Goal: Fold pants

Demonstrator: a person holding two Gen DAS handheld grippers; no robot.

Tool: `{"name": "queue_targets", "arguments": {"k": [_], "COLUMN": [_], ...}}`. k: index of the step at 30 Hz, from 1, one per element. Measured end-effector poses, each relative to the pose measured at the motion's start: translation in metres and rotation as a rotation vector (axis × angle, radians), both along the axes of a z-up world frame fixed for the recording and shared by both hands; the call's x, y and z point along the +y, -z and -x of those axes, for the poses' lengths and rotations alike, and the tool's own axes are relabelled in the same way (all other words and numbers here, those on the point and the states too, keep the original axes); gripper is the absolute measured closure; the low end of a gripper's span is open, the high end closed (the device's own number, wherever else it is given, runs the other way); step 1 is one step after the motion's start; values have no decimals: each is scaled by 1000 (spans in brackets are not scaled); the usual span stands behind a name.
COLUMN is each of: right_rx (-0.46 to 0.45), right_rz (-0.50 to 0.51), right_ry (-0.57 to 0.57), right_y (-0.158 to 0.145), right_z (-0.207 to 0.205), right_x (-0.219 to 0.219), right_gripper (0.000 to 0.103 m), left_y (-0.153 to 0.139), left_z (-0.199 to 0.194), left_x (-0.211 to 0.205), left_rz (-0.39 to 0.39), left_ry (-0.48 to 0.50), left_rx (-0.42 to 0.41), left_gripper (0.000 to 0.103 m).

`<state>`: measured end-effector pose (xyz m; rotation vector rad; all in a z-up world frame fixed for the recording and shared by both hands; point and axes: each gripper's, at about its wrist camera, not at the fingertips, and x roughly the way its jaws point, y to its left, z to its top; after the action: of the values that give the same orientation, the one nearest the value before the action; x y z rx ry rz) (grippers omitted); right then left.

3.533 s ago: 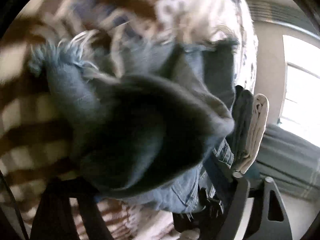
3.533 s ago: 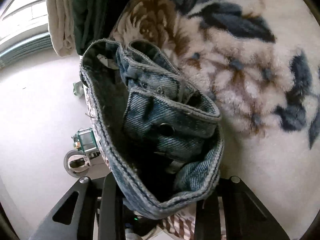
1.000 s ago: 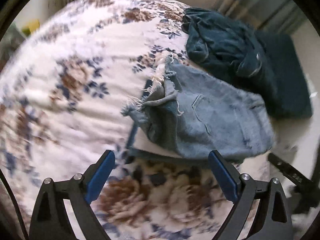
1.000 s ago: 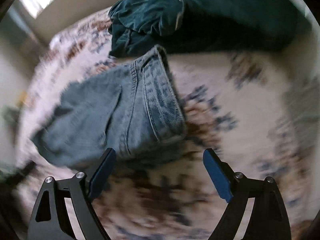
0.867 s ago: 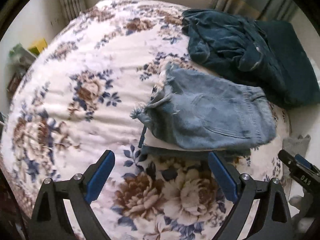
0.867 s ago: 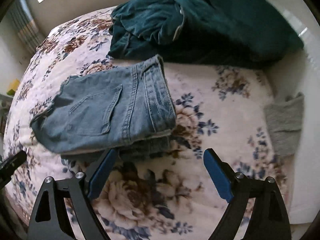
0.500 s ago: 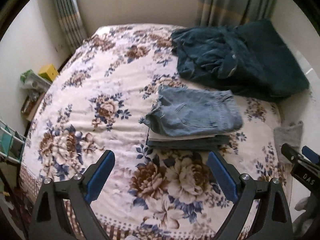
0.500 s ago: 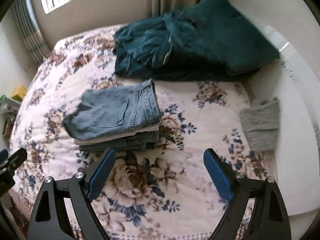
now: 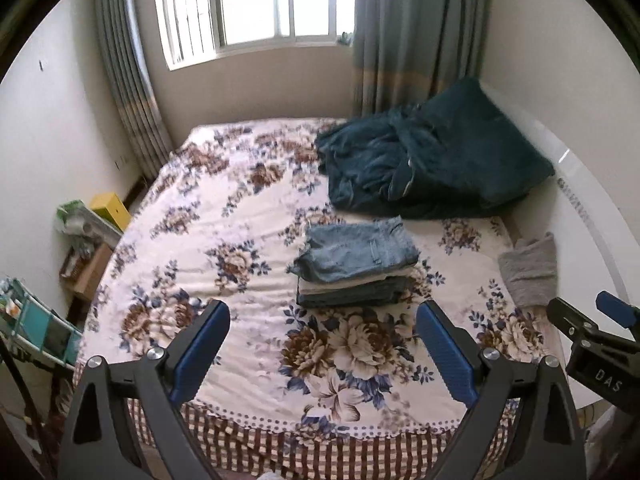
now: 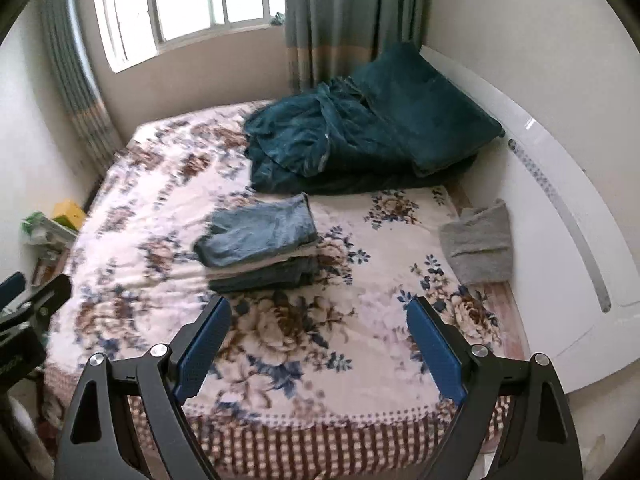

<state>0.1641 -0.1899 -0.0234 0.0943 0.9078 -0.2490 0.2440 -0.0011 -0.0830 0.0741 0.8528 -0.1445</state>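
Note:
Folded light blue jeans (image 9: 356, 250) lie on top of a small stack of folded pants (image 9: 348, 292) in the middle of the floral bed (image 9: 192, 240). The jeans (image 10: 260, 232) and the stack (image 10: 260, 272) also show in the right wrist view. My left gripper (image 9: 322, 336) is open and empty, well back from the stack, over the bed's near edge. My right gripper (image 10: 318, 334) is open and empty too, also back from the stack. The right gripper (image 9: 592, 340) shows at the right edge of the left wrist view.
A dark teal blanket and pillow heap (image 9: 420, 168) lies at the head of the bed. A grey folded cloth (image 10: 478, 242) sits by the white headboard (image 10: 560, 200). A window with curtains (image 9: 256, 4) is behind. Clutter and a yellow box (image 9: 108, 210) stand on the floor at left.
Both grippers let go of the jeans on the stack and pulled far back and up from the bed. The whole bed and room have come into view.

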Motion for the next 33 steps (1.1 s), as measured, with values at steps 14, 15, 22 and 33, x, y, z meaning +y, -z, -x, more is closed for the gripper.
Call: {"name": "queue_targets", "arguments": {"k": [14, 15, 22, 33], "right_rx": [-148, -147, -155, -197], "right_rz": [57, 46, 62, 74], "right_ry": [-73, -70, -47, -8], "right_y": [-103, -105, -91, -57], "right_z": [106, 111, 98, 37], "right_x": [12, 10, -3, -25], "right_gripper": [11, 11, 8, 3], "left_y": [-52, -52, -51, -32], "left_z": [79, 81, 82, 46], "left_x": [-11, -13, -19, -22], "left_rz": [35, 34, 12, -13], "left_ry": [-29, -29, -59, -113], "left_rx": [-54, -56, -99, -145], "left_gripper": [8, 8, 0, 0]}}
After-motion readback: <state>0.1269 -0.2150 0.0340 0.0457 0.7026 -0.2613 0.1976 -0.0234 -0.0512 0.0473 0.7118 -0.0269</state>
